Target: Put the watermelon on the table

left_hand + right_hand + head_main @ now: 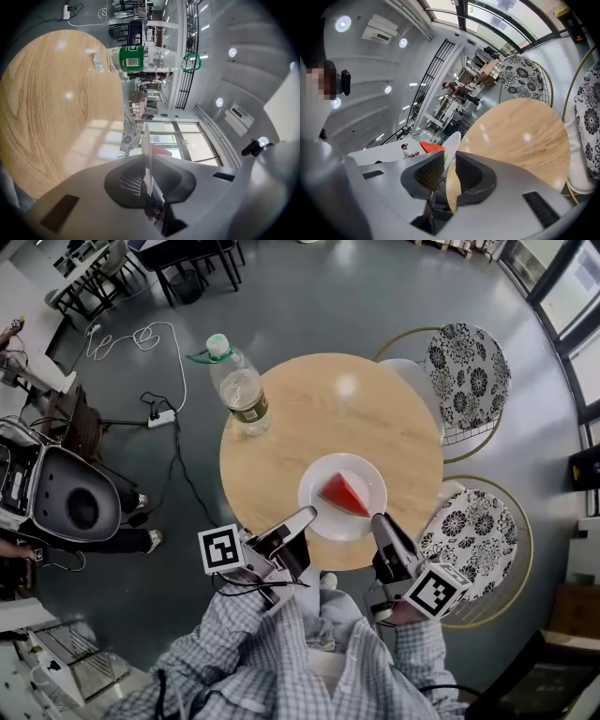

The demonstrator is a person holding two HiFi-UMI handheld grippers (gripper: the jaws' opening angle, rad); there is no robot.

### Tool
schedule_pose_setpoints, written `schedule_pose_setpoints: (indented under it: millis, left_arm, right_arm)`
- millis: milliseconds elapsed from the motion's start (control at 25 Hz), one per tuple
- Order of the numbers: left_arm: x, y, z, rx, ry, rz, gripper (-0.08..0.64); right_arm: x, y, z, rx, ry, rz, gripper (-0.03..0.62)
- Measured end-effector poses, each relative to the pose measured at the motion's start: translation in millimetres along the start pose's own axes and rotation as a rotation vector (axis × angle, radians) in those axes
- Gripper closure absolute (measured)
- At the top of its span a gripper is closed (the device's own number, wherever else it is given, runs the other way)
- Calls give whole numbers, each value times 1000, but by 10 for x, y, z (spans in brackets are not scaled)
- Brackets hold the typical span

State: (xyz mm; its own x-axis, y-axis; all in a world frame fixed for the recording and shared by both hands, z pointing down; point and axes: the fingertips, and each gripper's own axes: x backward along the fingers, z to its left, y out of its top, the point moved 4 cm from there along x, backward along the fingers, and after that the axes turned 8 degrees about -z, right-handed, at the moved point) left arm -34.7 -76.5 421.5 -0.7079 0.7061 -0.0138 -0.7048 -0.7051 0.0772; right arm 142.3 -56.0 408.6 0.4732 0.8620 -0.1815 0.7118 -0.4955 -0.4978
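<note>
A red watermelon wedge lies on a white plate, which is held over the near side of the round wooden table. My left gripper is shut on the plate's left rim. My right gripper is shut on its right rim. In the left gripper view the plate shows edge-on between the jaws of the left gripper, with the wedge behind it. The right gripper view has the rim running into the gap of the right gripper, the wedge just beyond. Whether the plate touches the tabletop is unclear.
A clear water bottle with a green ring at its cap stands on the table's far left; the same bottle appears in the left gripper view. Two chairs with floral cushions stand to the right. Cables lie on the floor at the left.
</note>
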Motion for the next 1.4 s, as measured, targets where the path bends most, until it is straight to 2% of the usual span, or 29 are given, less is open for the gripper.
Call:
schedule_pose_setpoints:
  millis: [880,1400]
  left_arm:
    - [-599,646,578,25,83,24,525]
    - [-940,901,968,23,146,55,525]
  right_arm:
    - [-824,50,-632,-16,-143,49,514]
    - [-1179,71,-1036,-15,-259,92,514]
